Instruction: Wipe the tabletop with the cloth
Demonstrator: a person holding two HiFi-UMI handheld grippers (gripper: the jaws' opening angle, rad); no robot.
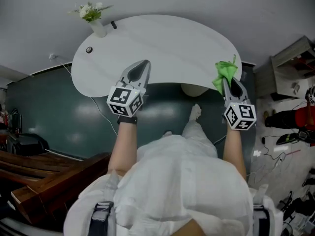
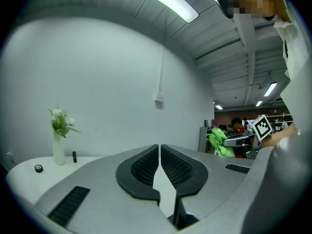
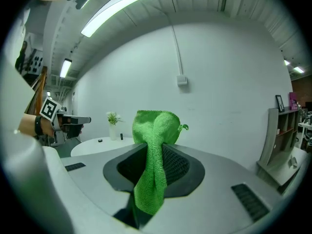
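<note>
A white curved tabletop [image 1: 167,48] lies ahead of me. My right gripper [image 1: 230,77] is shut on a bright green cloth [image 1: 225,73], held in the air at the table's right near edge. In the right gripper view the green cloth [image 3: 153,155] bunches above the jaws and hangs down between them. My left gripper [image 1: 141,70] is shut with nothing in it, over the table's near edge, left of the cloth. The left gripper view shows its jaws pressed together at the tips, and the green cloth [image 2: 219,141] far to the right.
A white vase with flowers [image 1: 93,18] stands at the table's far left, with a small dark upright object [image 1: 113,25] and a small round dark object [image 1: 89,49] near it. A grey shelf unit [image 1: 290,68] stands to the right. Wooden furniture [image 1: 44,176] lies at lower left.
</note>
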